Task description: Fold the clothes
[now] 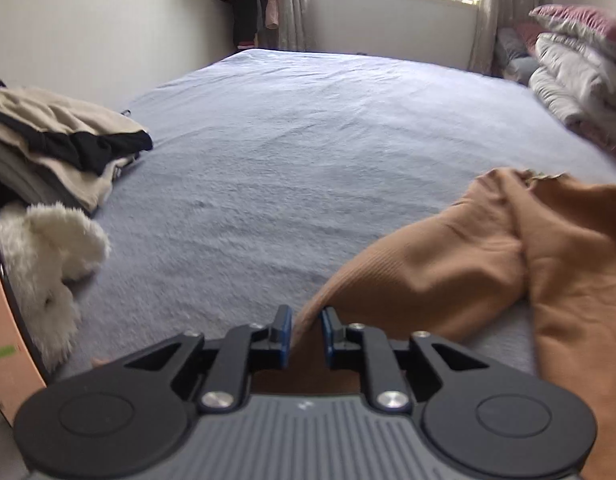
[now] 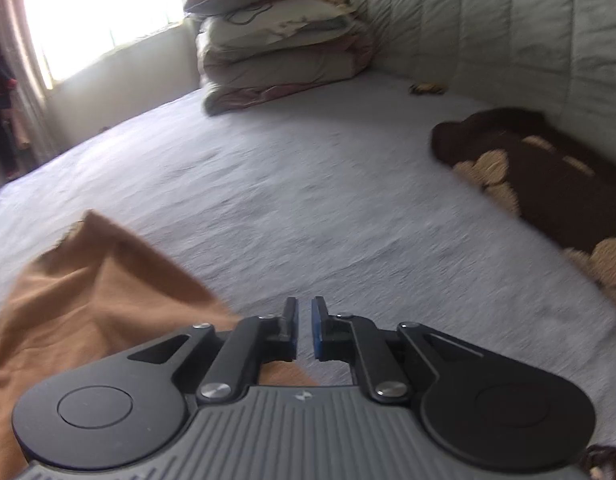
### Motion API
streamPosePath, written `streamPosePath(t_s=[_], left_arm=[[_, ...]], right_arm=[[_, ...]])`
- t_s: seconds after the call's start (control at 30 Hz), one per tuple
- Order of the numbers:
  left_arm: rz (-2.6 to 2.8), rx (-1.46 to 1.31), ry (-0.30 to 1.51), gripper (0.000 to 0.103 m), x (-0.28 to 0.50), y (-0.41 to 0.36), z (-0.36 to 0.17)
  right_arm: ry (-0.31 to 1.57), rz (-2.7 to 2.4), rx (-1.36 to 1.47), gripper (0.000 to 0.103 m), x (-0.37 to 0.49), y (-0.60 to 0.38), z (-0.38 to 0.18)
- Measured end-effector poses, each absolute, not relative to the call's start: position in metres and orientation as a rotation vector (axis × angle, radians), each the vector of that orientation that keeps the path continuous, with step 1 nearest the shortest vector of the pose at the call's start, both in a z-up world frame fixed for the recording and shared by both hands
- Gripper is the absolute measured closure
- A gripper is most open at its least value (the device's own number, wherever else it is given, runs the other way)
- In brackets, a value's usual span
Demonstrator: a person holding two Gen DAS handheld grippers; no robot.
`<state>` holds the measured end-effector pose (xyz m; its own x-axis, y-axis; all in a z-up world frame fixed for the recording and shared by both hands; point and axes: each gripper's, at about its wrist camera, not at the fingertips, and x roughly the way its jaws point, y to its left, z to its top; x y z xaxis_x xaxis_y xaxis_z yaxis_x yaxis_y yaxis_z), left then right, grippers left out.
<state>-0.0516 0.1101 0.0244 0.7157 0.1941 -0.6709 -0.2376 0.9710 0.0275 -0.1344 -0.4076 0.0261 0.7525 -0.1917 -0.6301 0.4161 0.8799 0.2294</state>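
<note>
A bedroom: the bed (image 1: 267, 140) in a pale lilac sheet fills both views, folded clothes (image 1: 55, 140) stacked at its left edge. The tan ribbed garment (image 1: 488, 256) lies rumpled at the near edge, seemingly being drawn out flat; spreading looks due. Left tongs (image 1: 306, 334), narrowly parted, pinch its hem; right tongs (image 2: 303, 328), nearly closed, hold nothing.
</note>
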Motion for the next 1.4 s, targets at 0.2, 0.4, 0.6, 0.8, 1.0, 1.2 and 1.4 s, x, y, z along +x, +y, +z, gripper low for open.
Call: streamPosePath(t_s=[0.2, 0.4, 0.6, 0.8, 1.0, 1.2, 1.4], left_arm=[[0.105, -0.085, 0.724, 0.065, -0.093, 0.096, 0.036], [-0.087, -0.206, 0.826, 0.068, -0.110, 0.091, 0.020], [-0.192, -0.285, 0.910, 0.070, -0.114, 0.081, 0.003], [-0.264, -0.307, 0.950, 0.070, -0.113, 0.066, -0.001], [-0.273, -0.271, 0.970, 0.073, -0.112, 0.054, -0.006], [-0.283, -0.283, 0.974, 0.072, -0.110, 0.056, -0.005], [-0.293, -0.319, 0.977, 0.072, -0.108, 0.059, -0.003]], right_arm=[[0.699, -0.159, 0.489, 0.082, -0.150, -0.396, 0.027], [0.862, 0.074, 0.574, 0.077, -0.161, -0.375, 0.009], [0.936, 0.171, 0.536, 0.077, -0.176, -0.345, 0.001], [0.961, 0.193, 0.448, 0.077, -0.177, -0.326, -0.002], [0.967, 0.206, 0.322, 0.075, -0.178, -0.305, -0.007], [0.925, 0.204, 0.238, 0.098, -0.181, -0.302, -0.004], [0.825, 0.061, 0.359, 0.099, -0.180, -0.351, 0.008]])
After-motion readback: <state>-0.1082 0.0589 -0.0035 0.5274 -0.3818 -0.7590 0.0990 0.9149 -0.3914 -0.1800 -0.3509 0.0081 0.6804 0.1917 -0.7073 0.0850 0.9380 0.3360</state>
